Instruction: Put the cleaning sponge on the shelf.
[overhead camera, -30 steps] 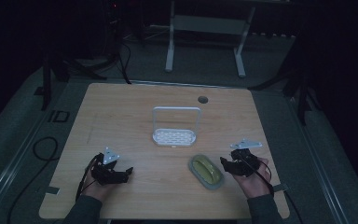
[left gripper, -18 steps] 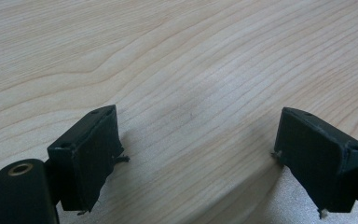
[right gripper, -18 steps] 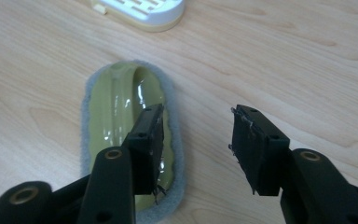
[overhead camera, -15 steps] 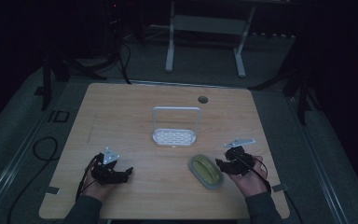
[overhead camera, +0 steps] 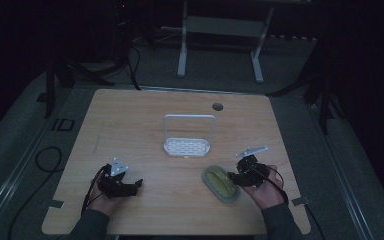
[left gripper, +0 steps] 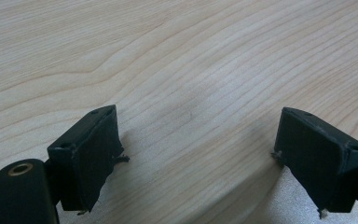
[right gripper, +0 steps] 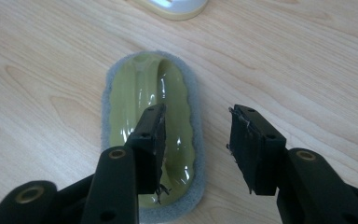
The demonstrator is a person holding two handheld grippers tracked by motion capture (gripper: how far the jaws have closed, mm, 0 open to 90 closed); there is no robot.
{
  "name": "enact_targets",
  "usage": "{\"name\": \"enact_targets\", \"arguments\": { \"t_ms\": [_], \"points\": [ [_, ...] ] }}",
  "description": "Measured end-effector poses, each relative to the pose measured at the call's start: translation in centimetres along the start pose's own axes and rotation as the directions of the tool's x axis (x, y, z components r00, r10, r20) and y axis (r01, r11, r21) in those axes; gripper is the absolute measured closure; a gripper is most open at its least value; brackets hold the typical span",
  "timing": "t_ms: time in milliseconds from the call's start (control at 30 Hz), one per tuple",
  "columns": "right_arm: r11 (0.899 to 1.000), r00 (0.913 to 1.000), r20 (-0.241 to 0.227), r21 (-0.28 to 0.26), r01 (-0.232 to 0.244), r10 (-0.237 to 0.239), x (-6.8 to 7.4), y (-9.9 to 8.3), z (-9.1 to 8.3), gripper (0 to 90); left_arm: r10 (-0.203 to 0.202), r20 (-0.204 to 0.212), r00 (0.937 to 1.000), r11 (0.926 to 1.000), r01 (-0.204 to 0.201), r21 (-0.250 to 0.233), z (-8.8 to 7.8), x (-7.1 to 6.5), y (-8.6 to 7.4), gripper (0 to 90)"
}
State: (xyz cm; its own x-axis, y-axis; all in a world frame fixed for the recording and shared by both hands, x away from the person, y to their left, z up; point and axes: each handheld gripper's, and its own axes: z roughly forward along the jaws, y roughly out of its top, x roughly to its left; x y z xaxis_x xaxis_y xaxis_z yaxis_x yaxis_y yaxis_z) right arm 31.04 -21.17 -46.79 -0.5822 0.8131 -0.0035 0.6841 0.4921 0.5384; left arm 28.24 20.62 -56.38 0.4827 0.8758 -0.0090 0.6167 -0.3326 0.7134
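An oval scrubber with a yellow-green plastic handle on a grey pad point(overhead camera: 220, 183) point(right gripper: 151, 112) lies flat on the wooden table point(overhead camera: 145, 120) near its front right. My right gripper point(overhead camera: 233, 178) point(right gripper: 196, 144) hangs open just over the scrubber's right end, its left jaw above the handle and its right jaw over bare wood. A white rack with a perforated base and an upright wire frame point(overhead camera: 187, 138) stands at the table's middle. My left gripper point(overhead camera: 133, 186) point(left gripper: 196, 154) rests open over bare wood at the front left, nothing between its jaws.
A round cable hole point(overhead camera: 217, 106) is cut in the table near the far edge. A black cable point(overhead camera: 45, 160) loops on the floor to the left. A white stand point(overhead camera: 220, 30) and dark equipment legs lie beyond the table.
My right gripper has slid left and now overlaps the scrubber's right end. The left gripper has stayed where it was.
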Motion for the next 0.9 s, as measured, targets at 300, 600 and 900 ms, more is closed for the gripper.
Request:
{"name": "enact_targets", "arguments": {
  "t_ms": [300, 600, 900],
  "points": [
    [0.999, 0.9996, -0.015, 0.034, 0.023, -0.023, 0.5, 0.5, 0.3, 56.2, -0.001, -0.001, 1.0, 1.0, 0.001, 0.0, 0.0, 0.0, 0.0, 14.2],
    [0.998, 0.9987, -0.026, 0.054, 0.045, -0.044, 0.8, 0.9, 0.6, 57.1, 0.0, 0.0, 1.0, 1.0, 0.0, -0.001, 0.0, 0.0, 0.0, 14.3],
    [0.996, 0.9971, -0.052, 0.072, 0.059, -0.056, 1.2, 1.5, 0.7, 56.8, -0.002, 0.0, 1.0, 1.0, 0.002, -0.002, 0.0, 0.0, 0.0, 14.3]
  ]
}}
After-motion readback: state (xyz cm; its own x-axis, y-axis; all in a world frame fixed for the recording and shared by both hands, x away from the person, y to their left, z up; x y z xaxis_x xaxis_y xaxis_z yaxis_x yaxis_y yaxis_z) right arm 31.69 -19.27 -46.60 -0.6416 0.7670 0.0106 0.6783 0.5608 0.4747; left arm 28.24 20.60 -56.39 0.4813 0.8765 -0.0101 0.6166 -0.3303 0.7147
